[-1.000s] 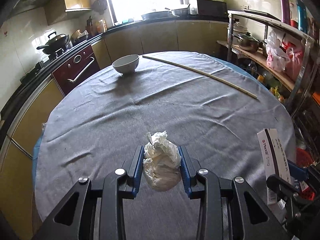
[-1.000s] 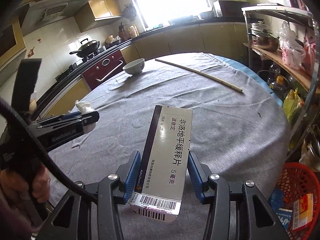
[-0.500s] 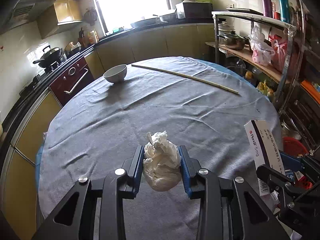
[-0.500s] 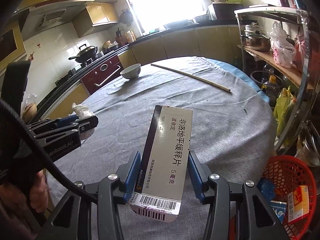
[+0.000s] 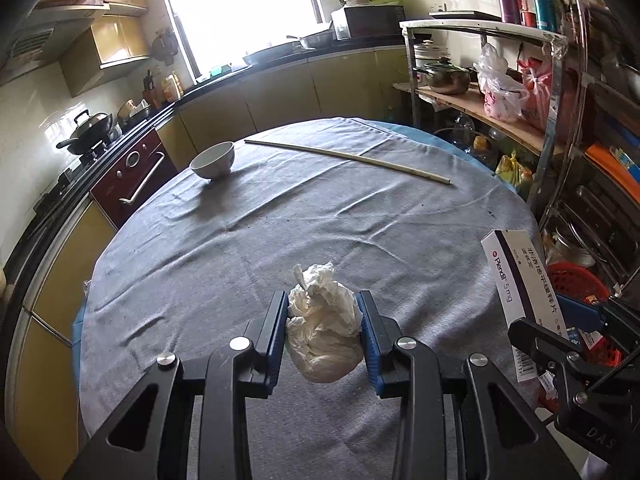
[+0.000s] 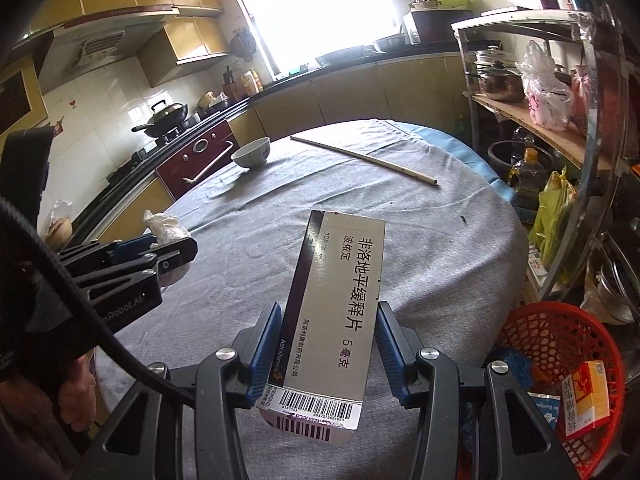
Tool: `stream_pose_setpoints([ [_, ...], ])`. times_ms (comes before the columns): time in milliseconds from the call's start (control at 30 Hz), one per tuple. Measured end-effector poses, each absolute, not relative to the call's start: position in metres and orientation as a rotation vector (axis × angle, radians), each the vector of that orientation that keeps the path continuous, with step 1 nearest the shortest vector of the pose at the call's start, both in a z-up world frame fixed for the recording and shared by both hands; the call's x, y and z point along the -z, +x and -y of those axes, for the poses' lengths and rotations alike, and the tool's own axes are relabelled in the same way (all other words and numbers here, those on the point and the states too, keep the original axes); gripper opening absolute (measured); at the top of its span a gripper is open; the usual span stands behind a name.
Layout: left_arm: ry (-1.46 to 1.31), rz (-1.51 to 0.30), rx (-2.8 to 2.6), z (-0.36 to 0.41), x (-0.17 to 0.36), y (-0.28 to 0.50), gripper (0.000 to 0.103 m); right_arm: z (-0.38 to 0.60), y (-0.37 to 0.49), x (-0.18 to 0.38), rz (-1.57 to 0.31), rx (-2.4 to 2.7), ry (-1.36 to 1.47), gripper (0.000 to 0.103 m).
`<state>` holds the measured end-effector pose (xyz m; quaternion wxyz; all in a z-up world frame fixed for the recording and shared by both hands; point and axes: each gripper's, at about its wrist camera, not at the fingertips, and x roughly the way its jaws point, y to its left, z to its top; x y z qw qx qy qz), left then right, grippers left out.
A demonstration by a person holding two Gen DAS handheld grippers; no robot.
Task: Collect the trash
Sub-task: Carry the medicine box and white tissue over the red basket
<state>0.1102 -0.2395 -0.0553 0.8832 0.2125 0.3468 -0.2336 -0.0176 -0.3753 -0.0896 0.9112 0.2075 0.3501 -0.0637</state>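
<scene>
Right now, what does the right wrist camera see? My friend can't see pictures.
The right tool grips a white medicine box over a round table with a grey cloth. On the table, a bowl and long stick; right, a red basket holding trash; left, the other tool grips crumpled tissue.

Daylit kitchen, backlit by one blown-out window, strong fisheye warp

Light pours from the window point(image 5: 240, 12) at the far wall, overexposed to plain white in both views, with glare on the wall tiles beside it. The grey tabletop point(image 5: 280, 240) is evenly lit; the bowl point(image 5: 212, 159) casts a soft shadow toward the camera. Focus is sharp, with no motion blur. Straight lines bow heavily at the edges, and the corners fall to black vignette.
</scene>
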Motion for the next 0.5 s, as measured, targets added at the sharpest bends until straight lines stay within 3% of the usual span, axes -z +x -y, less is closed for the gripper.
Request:
stream_pose_setpoints([
  [500, 0.474, -0.728, 0.524, 0.261, 0.059, 0.098, 0.036, 0.391, -0.028, 0.092, -0.716, 0.163, 0.457, 0.051],
])
